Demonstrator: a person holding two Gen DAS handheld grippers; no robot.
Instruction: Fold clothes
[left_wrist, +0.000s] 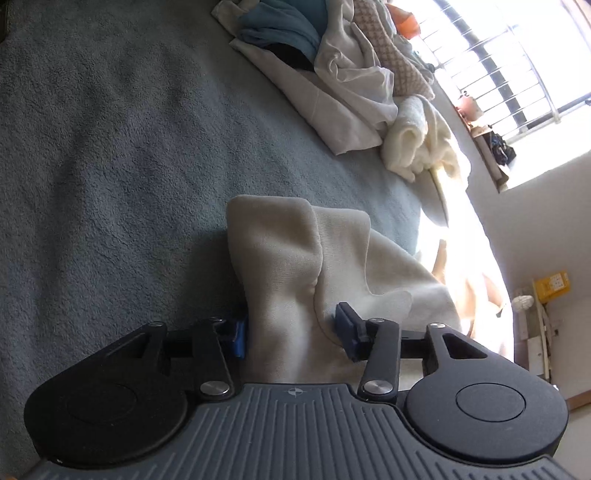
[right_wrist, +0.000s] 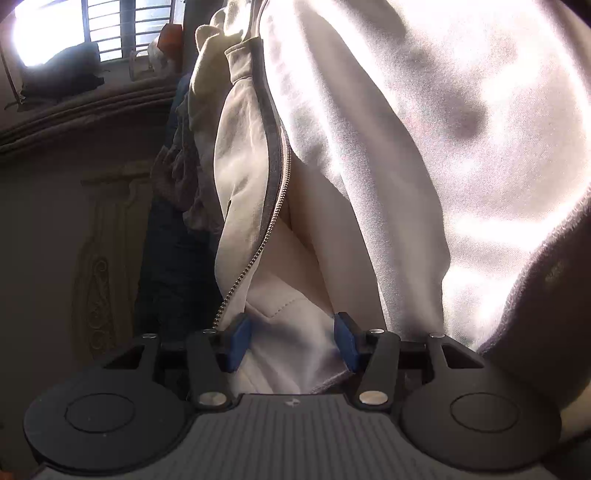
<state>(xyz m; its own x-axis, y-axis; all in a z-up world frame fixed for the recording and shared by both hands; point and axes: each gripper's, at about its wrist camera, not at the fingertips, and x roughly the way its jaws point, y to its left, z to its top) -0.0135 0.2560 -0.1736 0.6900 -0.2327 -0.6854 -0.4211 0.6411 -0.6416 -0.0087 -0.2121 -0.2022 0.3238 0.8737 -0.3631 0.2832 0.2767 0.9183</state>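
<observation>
A cream zip-up garment (left_wrist: 280, 258) lies partly on the grey-blue blanket (left_wrist: 110, 166), one thick folded end sticking out past my left gripper (left_wrist: 293, 334). That fold fills the gap between the blue pads (left_wrist: 239, 338), which are shut on it. In the right wrist view the same cream garment (right_wrist: 369, 147) hangs close to the lens, its metal zipper (right_wrist: 273, 177) running down the middle. My right gripper (right_wrist: 291, 338) is shut on a bunched lower edge of it. Bright backlight washes out the cloth's right side.
A pile of unfolded clothes (left_wrist: 332, 55), white, teal and patterned, lies at the far side of the bed beside a cream towel (left_wrist: 421, 136). A barred window (left_wrist: 517, 55) stands behind. A carved wooden panel (right_wrist: 103, 258) is at the left in the right wrist view.
</observation>
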